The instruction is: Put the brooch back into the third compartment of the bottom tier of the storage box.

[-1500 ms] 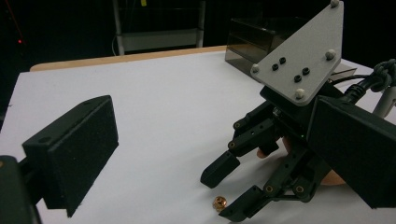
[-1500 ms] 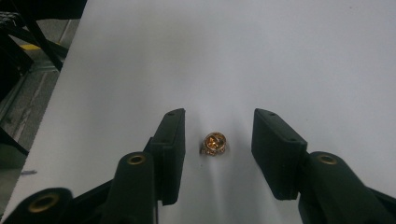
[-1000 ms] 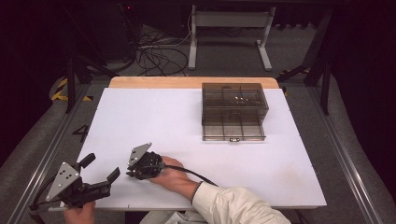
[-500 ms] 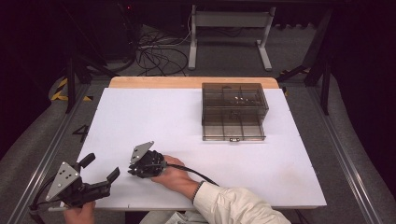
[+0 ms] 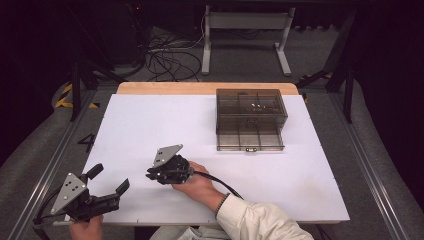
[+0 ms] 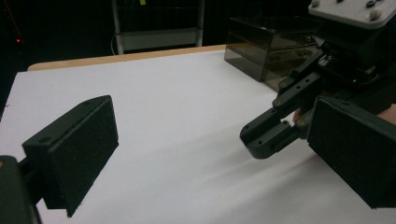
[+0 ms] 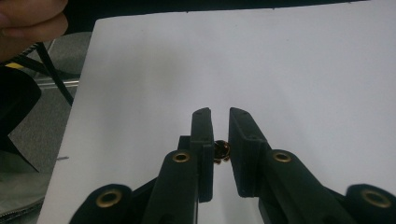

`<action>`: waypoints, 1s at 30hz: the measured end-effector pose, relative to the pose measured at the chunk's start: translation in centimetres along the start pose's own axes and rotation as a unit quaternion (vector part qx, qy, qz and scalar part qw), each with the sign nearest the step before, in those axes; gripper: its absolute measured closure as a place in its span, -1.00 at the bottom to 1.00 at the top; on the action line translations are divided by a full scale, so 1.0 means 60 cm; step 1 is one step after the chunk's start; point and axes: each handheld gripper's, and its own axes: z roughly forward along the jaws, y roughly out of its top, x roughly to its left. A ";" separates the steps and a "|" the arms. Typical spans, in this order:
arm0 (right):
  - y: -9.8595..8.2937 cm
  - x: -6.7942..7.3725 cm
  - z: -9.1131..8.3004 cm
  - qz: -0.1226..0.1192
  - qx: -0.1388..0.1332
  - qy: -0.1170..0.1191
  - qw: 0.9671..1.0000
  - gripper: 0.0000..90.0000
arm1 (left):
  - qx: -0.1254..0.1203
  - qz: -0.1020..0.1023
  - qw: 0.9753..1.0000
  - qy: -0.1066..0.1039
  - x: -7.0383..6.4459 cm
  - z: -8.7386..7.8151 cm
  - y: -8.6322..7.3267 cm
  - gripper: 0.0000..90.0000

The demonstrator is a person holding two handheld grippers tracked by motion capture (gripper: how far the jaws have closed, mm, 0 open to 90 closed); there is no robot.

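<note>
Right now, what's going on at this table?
A person holds a gripper in each hand over a white table. The right gripper is nearly closed on a small brass-coloured part between its jaws. The left gripper sits open near the table's front corner. A smoky plastic drawer box stands farther back, untouched.

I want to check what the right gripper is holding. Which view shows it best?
The right gripper view: a small brass-coloured part sits pinched between the nearly closed jaws. In the high view the right gripper hides it; the left gripper view shows the jaws' outside.

White table top (image 5: 150, 125), smoky translucent drawer box (image 5: 250, 120), black tool (image 5: 152, 175), cream sleeve (image 5: 260, 225)
</note>
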 end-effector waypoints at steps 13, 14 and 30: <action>-0.017 -0.003 -0.074 0.007 -0.029 -0.025 0.999 0.80 | 0.002 0.000 1.000 -0.001 -0.001 0.002 0.000 -0.94; -0.018 -0.004 -0.080 0.010 -0.032 -0.025 0.999 0.80 | 0.002 0.000 1.000 -0.002 -0.002 0.002 0.000 -0.94; -0.024 -0.007 -0.124 0.019 -0.052 -0.039 0.998 0.80 | 0.008 0.003 1.000 -0.007 -0.004 0.008 -0.001 -0.94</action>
